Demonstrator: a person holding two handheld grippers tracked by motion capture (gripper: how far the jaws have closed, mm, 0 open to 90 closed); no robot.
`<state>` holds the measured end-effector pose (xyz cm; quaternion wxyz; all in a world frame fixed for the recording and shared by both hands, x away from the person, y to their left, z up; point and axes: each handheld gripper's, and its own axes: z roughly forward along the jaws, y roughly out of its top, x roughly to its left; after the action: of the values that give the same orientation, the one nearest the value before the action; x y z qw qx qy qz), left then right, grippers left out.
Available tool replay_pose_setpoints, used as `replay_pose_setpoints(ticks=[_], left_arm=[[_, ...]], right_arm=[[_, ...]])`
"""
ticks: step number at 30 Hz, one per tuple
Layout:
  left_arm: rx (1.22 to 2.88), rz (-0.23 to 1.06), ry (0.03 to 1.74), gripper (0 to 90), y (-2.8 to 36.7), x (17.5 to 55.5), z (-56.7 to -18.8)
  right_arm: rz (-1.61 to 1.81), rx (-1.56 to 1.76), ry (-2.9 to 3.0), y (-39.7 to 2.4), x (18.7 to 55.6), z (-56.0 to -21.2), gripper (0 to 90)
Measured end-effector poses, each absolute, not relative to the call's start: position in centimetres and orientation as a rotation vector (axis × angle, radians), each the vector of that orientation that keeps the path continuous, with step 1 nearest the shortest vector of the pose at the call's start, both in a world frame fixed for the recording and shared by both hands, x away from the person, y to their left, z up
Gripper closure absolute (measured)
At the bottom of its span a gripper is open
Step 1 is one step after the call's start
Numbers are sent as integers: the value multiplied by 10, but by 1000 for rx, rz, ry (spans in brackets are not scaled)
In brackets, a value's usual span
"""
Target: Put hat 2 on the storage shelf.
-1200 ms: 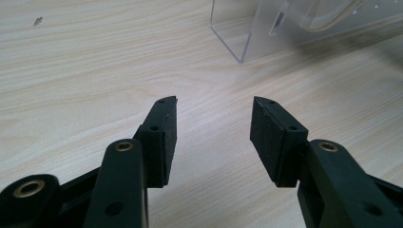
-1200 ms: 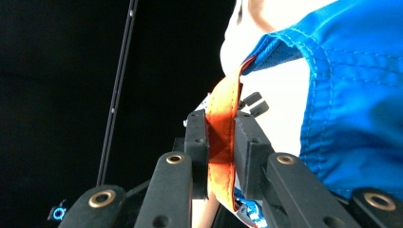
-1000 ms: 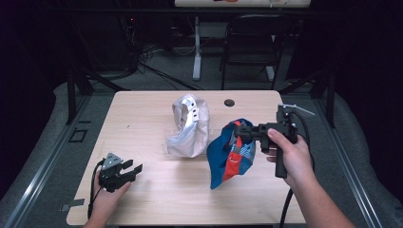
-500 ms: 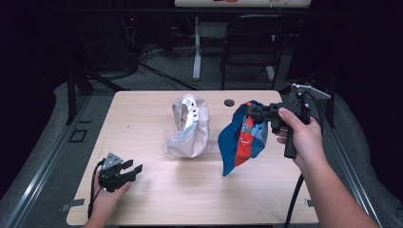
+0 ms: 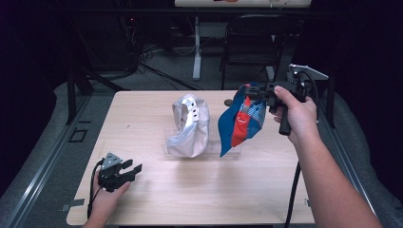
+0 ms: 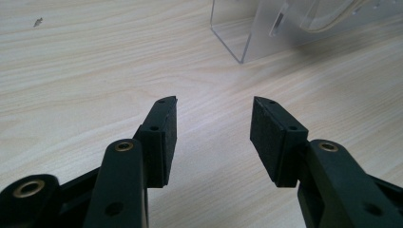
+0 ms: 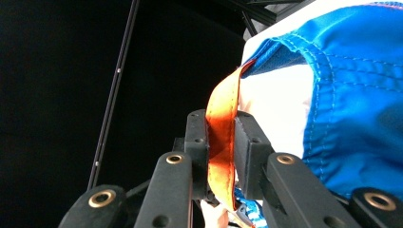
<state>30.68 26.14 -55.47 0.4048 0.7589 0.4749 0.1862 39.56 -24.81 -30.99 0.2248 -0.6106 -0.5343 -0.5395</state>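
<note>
Lifted higher off the bench (image 5: pixel 142 118), the blue cap (image 5: pixel 240 126) hangs from the right gripper (image 5: pixel 254 91), jaws clenched on its orange strap (image 7: pixel 222 142); left gripper (image 5: pixel 132 170) rests released.

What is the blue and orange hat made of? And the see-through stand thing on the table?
The blue and orange cap looks like thin woven cloth: stitched seams show, and it hangs limp from the right gripper. The see-through stand looks like clear hard plastic, probably acrylic: glossy, with sharp straight edges.

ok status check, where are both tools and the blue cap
Right tool shut on blue cap by its orange strap, cap hanging above the table. Left tool open, resting on table. Silver cap sits alongside, apart.
</note>
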Motion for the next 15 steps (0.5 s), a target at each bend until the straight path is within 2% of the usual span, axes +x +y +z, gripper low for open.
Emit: replay_pose_setpoints(ticks=[15], left_arm=[[1917,466,1200,523,263,308,-555]], right_arm=[[-1477,-1755,-1494,-248,422,-313,776]])
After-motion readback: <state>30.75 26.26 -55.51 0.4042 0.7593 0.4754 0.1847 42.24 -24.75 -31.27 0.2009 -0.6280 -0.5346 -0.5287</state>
